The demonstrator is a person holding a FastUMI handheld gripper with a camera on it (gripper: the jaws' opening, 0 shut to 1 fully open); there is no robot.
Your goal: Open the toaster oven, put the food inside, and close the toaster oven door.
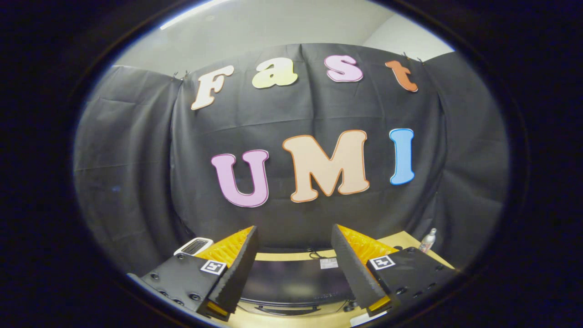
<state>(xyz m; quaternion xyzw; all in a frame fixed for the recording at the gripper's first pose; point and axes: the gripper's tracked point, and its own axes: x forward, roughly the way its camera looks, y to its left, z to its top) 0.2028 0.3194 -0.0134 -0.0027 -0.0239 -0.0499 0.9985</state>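
Over on the tan counter (401, 239) a small bottle with a pale cap (427, 240) stands upright near the black cloth wall (136, 182), while a white slotted device (193, 246) sits well apart from it.

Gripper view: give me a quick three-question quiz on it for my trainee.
1. True or false: the gripper is shut on the toaster oven's handle.
2. What stands beyond the right finger, at the far corner of the table? A) a small bottle B) a mug C) a plate
3. Fill in: the toaster oven lies ____ the fingers.

Key
1. False. The fingers stand apart, holding nothing, above the oven's dark top.
2. A, the small bottle.
3. Below and between; its handle shows low between them, and the door looks closed.
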